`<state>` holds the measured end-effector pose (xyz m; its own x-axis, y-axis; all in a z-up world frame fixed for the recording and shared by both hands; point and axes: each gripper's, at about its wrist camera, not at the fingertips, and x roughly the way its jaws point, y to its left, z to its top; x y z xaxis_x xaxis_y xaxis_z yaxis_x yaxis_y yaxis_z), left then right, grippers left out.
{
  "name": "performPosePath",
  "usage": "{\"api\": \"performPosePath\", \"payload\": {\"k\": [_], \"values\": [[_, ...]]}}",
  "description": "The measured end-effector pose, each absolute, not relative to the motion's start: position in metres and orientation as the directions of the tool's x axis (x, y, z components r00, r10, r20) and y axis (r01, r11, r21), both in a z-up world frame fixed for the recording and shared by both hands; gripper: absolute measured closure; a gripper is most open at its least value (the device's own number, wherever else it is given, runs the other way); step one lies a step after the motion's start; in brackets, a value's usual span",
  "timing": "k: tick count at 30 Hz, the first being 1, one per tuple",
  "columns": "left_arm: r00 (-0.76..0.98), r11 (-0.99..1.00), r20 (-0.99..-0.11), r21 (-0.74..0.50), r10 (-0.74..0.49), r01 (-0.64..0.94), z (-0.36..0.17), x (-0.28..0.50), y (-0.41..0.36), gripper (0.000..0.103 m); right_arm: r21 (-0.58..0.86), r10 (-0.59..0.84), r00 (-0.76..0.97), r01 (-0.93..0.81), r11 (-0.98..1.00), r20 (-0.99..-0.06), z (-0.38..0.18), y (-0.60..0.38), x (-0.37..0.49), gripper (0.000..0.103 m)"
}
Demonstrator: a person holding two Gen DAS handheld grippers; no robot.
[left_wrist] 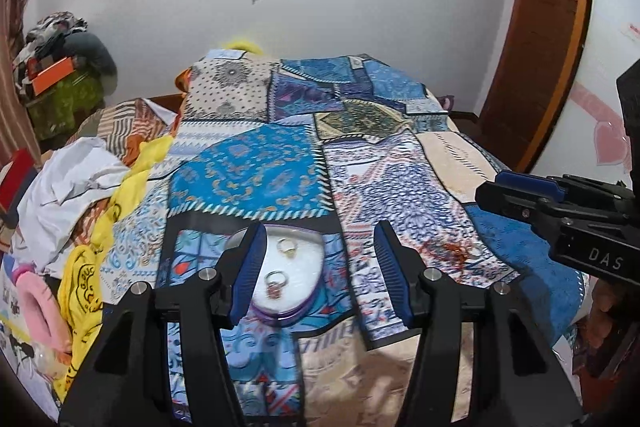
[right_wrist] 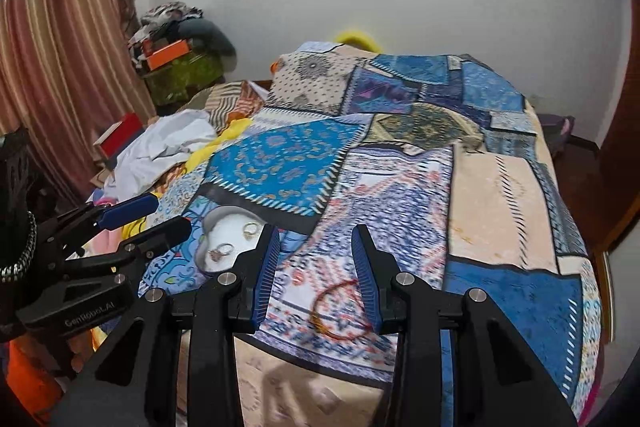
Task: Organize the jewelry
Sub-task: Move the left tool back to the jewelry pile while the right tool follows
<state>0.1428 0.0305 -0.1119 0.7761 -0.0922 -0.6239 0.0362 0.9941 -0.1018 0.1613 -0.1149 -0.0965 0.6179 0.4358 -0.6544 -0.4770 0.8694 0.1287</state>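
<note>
- Left wrist view: the left tongs (left_wrist: 320, 267) hang above the bed (left_wrist: 452, 155) with their fingers apart and nothing between the pads.
- Below them, near the bed's near edge, lies a heart-shaped box (left_wrist: 298, 301) with a white lining; it holds two rings, one ring (left_wrist: 287, 246) toward the far side and a second ring (left_wrist: 276, 282) nearer the camera. The left finger covers part of the box's left rim.
- The red bracelet (left_wrist: 450, 253) lies on the quilt right of the box, blurred and hard to trace.
- The right tongs (left_wrist: 520, 195) enter from the right edge, cut off by it.
- Right wrist view: the right tongs (right_wrist: 316, 275) stand apart, empty, above the bracelet (right_wrist: 340, 311), which lies loose on the quilt near the bed's near edge.
- The box (right_wrist: 218, 227) sits to the left, partly hidden by the left finger, both rings (right_wrist: 251, 228) visible inside.
- The left tongs (right_wrist: 160, 217) reach in from the left.
</note>
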Motion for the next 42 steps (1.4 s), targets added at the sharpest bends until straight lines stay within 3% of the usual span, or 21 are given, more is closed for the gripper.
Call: {"api": "performPosePath", "payload": {"k": [17,32,42], "values": [[0.688,0.986,-0.708,-0.079,-0.16,0.148,-0.142,0.168,-0.04,0.048,0.156,0.349,0.608,-0.347,0.925,-0.714,-0.134,-0.191,0.166,0.069],[0.615,0.977,-0.761,-0.126,-0.207,0.173,-0.175,0.189,-0.051,0.048,0.16,0.357,0.54,-0.377,0.912,-0.762,-0.165,-0.196,0.169,0.069],[0.626,0.968,-0.743,-0.118,-0.235,0.223,-0.172,0.196,-0.063,0.073,0.171,0.406,0.508,-0.446,0.878,-0.76,-0.17,-0.174,0.172,0.069]]}}
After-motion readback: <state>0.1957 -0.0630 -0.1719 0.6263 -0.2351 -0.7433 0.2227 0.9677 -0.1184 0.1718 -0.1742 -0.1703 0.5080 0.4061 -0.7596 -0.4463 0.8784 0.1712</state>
